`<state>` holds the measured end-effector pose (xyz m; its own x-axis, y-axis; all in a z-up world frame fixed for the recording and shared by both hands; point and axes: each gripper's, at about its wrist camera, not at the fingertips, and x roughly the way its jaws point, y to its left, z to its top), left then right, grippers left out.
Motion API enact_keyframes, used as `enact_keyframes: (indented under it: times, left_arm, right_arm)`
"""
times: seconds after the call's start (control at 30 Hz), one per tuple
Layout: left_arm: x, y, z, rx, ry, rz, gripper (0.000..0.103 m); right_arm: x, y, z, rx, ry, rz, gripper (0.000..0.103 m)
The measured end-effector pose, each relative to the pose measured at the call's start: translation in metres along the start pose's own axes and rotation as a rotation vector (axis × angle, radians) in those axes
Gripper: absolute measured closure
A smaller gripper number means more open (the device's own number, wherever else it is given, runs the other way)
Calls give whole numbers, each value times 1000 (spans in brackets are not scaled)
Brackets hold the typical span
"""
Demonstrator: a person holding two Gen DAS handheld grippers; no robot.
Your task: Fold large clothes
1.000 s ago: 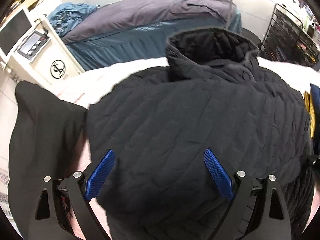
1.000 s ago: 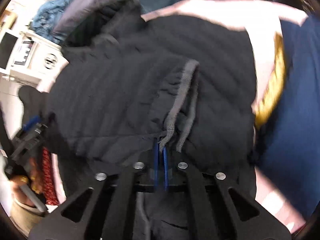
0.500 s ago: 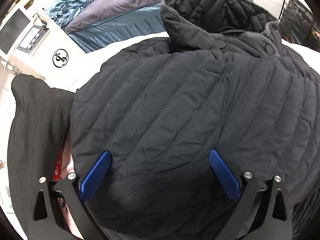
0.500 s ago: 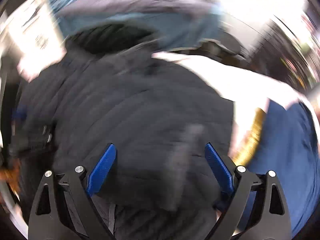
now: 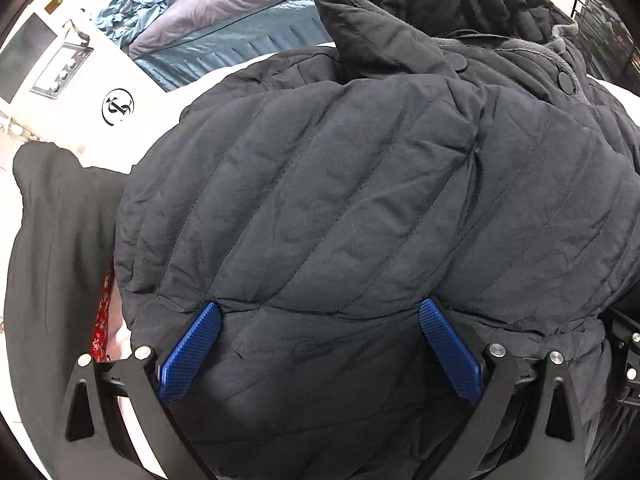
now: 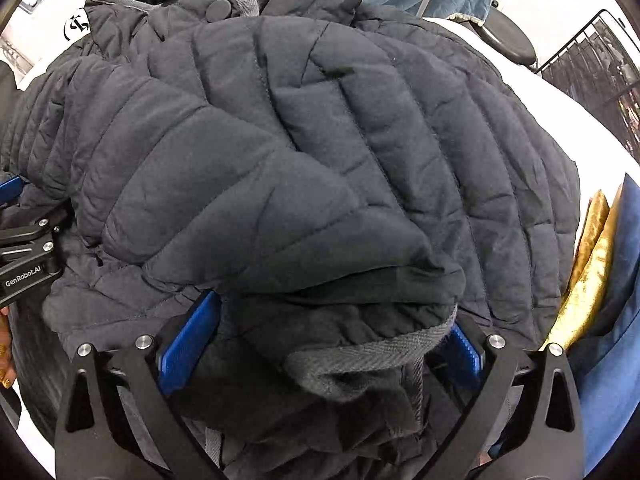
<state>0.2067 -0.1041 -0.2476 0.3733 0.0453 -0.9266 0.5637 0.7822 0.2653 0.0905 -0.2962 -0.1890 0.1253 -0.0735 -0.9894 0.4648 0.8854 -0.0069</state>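
Observation:
A dark quilted puffer jacket (image 5: 360, 200) lies folded on the white table (image 5: 224, 76), collar at the far end. It also fills the right wrist view (image 6: 300, 140), with a sleeve folded across the body and its grey-trimmed cuff (image 6: 360, 360) at the near edge. My left gripper (image 5: 320, 344) is open, its blue pads (image 5: 192, 352) spread over the jacket's near left part. My right gripper (image 6: 320, 344) is open, straddling the sleeve cuff, right pad partly hidden by cloth. The left gripper's body shows at the right wrist view's left edge (image 6: 24, 256).
A black garment (image 5: 52, 248) lies at the table's left. A blue and gold cloth (image 6: 600, 280) lies at the right. Grey and teal bedding (image 5: 240, 28) is behind. A white machine with a panel (image 5: 60, 72) stands far left. A black wire rack (image 6: 592, 60) stands far right.
My right gripper let go of the sleeve cuff and opened, with the sleeve now lying across the jacket. My left gripper moved in closer over the jacket, still open.

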Motion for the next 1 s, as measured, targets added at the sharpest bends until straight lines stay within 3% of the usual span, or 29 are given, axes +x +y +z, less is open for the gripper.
enact_keyframes:
  times: [0.27,0.47,0.63,0.83,1.0]
  left_arm:
    - [-30,23,-14,-51,-17,-65,6]
    - [-69,51,-76,-56,-97,-109,6]
    - [-76,80,-133,-79,-36,-88,6]
    - [-66,118,-197,-222,111,-175,6]
    - [-65,123,-232,-213,146,-161,6]
  right_arm:
    - [-51,-17,-32,111,-78,54,5]
    - [-78,-27,-80,82,-88,90,5]
    - [-78,-47,-132,88,-24,85,5]
    - [-66,-71,-188,143,50,66,5]
    - [-59,-86,-224,204,100,88,5]
